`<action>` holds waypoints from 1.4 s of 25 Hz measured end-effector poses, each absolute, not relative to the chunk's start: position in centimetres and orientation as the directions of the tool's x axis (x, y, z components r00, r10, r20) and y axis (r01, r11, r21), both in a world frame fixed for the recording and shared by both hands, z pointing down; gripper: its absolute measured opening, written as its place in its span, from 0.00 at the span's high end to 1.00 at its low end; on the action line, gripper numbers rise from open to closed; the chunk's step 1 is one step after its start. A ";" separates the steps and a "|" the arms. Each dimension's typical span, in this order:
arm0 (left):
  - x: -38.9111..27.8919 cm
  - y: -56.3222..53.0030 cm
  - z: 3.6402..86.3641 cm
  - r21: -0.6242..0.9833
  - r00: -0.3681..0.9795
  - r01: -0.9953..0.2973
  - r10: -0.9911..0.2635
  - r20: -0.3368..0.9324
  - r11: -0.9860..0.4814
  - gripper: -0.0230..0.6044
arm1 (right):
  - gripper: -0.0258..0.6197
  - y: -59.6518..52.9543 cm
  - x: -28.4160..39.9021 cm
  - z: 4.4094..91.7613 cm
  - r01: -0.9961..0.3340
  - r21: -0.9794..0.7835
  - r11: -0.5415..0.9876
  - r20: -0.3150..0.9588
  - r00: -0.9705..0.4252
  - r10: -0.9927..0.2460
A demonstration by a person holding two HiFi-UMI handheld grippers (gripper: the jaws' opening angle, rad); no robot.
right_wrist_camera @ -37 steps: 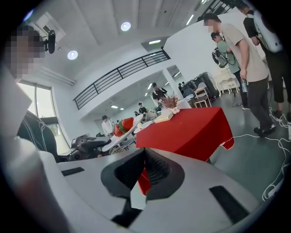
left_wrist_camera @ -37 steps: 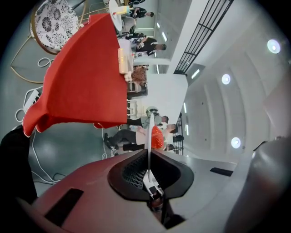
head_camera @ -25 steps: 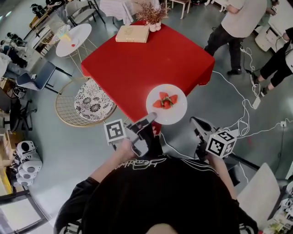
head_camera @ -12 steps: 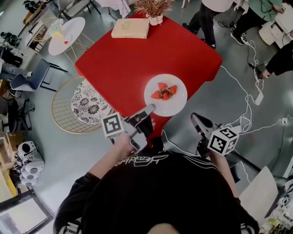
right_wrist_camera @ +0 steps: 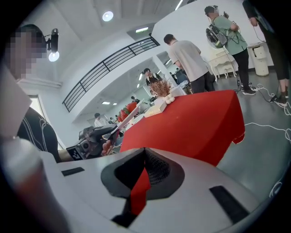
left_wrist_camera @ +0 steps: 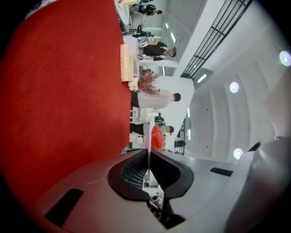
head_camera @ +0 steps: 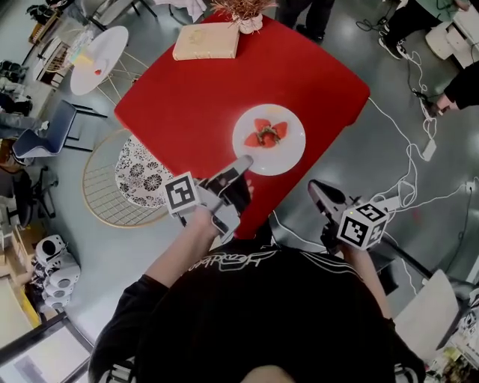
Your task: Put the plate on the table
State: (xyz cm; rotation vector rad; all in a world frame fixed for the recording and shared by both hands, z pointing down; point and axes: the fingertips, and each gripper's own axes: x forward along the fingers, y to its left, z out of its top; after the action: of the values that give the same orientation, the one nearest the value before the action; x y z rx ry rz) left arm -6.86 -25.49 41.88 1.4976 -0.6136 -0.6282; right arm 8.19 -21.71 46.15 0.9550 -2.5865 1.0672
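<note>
A white plate with strawberries hangs level over the near part of the red table. My left gripper is shut on the plate's near rim. In the left gripper view the plate shows edge-on as a thin white line between the pads, with the strawberries beside it. My right gripper hovers off the table's near corner, over the floor, shut and holding nothing. Its own view looks across the red table to the plate.
A beige box and a vase of dried plants stand at the table's far edge. A round wicker chair is left of the table, a white side table behind it. Cables lie on the floor right; people stand beyond.
The plate in my left gripper has moved forward, from the table's near edge to over the tabletop. The right gripper came along, still off the table.
</note>
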 end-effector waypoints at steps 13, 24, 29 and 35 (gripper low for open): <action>-9.7 -32.1 47.6 0.997 0.648 0.001 -0.760 0.057 0.076 0.93 | 0.95 -25.2 6.5 47.6 -0.623 -0.587 0.517 0.401 -0.779 -0.482; -11.5 -34.4 54.9 0.973 0.613 -0.141 -0.756 0.231 0.183 0.93 | 0.95 -25.9 5.6 48.8 -0.623 -0.614 0.485 0.412 -0.776 -0.477; -12.0 -34.5 56.6 0.962 0.598 -0.159 -0.754 0.271 0.220 0.93 | 0.95 -26.1 6.4 49.3 -0.635 -0.617 0.465 0.423 -0.765 -0.486; -11.8 -34.5 57.4 0.949 0.589 -0.166 -0.746 0.312 0.266 0.93 | 0.95 -25.6 6.7 49.4 -0.636 -0.622 0.456 0.427 -0.764 -0.483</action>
State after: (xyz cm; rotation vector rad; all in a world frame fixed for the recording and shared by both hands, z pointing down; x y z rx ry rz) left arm -11.80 -34.45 57.41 1.2709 -0.8987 -0.4723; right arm 6.67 -25.61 49.44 0.9788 -2.5145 1.1977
